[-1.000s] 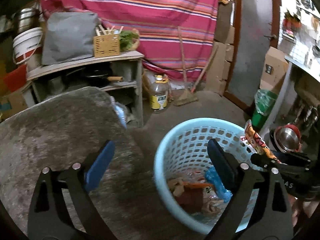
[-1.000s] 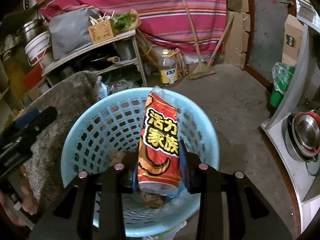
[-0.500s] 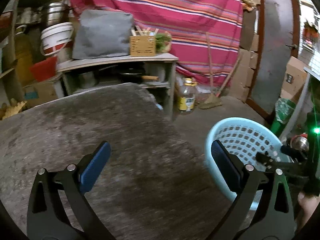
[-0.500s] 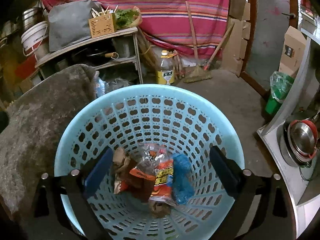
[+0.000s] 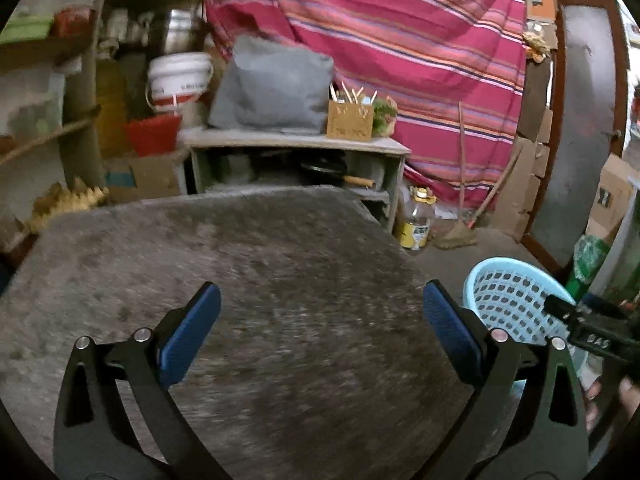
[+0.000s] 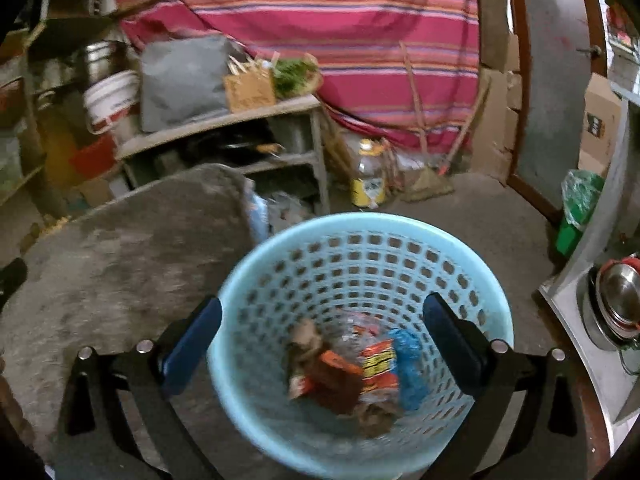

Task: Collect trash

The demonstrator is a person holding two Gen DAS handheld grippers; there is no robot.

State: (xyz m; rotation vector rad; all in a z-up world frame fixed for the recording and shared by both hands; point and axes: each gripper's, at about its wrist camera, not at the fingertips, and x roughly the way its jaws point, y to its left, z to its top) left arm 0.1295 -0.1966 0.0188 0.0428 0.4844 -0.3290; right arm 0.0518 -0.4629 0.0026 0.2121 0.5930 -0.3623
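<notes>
A light blue perforated basket (image 6: pixel 360 240) stands on the floor beside the grey stone table (image 6: pixel 120 248). Inside lie several wrappers: a red and yellow snack bag (image 6: pixel 378 364), a blue wrapper (image 6: pixel 408 356) and brown scraps (image 6: pixel 312 336). My right gripper (image 6: pixel 320 344) is open and empty above the basket. My left gripper (image 5: pixel 320 332) is open and empty above the bare table top (image 5: pixel 280 260). The basket (image 5: pixel 508 300) shows at the right of the left wrist view, with the other gripper's tip (image 5: pixel 584 320) over it.
A shelf unit (image 5: pixel 296 152) with a grey cushion, a wooden box and greens stands behind the table. An oil bottle (image 5: pixel 416 224) and a broom (image 5: pixel 460 216) are by the striped cloth. A green bin (image 6: pixel 576 216) and steel pots (image 6: pixel 616 300) are at the right.
My right gripper opened and dropped the snack bag into the basket, then drew back. My left gripper swung left from over the basket to over the table.
</notes>
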